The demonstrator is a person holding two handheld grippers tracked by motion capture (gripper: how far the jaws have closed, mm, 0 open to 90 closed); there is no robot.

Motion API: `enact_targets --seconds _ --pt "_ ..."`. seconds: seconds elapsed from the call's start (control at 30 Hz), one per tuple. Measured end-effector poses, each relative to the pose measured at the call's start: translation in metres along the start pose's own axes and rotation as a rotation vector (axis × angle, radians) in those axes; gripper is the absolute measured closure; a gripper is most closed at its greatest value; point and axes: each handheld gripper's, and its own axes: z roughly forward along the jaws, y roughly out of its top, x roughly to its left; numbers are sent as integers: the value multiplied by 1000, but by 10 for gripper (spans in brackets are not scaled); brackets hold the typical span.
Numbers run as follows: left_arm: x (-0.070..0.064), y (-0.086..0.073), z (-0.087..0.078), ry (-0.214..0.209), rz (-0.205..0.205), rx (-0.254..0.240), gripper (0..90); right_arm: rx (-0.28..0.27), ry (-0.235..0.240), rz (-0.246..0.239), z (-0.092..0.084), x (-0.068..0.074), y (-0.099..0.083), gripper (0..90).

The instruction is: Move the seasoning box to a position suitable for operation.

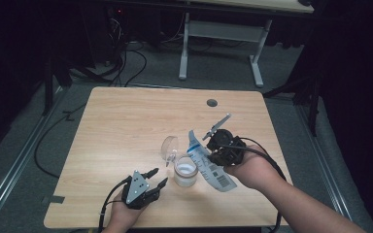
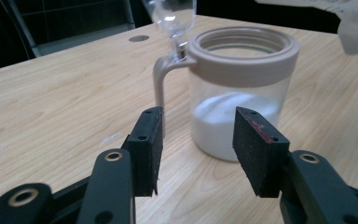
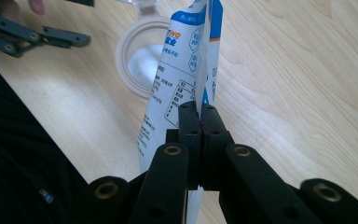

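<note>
A clear jar [image 1: 185, 171] with a beige rim holds white powder in its lower part and stands at the middle front of the wooden table [image 1: 126, 121]. Its clear hinged lid [image 1: 169, 147] is flipped up on the far left side. My left gripper [image 1: 158, 176] is open just left of the jar; in the left gripper view the jar [image 2: 240, 93] stands a short way beyond my left gripper [image 2: 198, 135], apart from the pads. My right gripper [image 3: 200, 114] is shut on a white-and-blue pouch [image 3: 182, 70]. The pouch [image 1: 209, 162] slants beside the jar's right side, above the open mouth [image 3: 142, 56].
A round cable hole [image 1: 211, 103] sits near the table's far edge. Beyond the table stand a white desk frame [image 1: 221, 43] and loose cables [image 1: 126, 63] on the grey floor. Dark curtains close both sides.
</note>
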Motion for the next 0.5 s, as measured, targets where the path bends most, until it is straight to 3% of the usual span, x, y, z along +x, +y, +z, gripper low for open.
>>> enact_targets --seconds 0.5 --pt "10 -4 -3 17 -30 -3 528 15 -27 85 14 -29 -22 900"
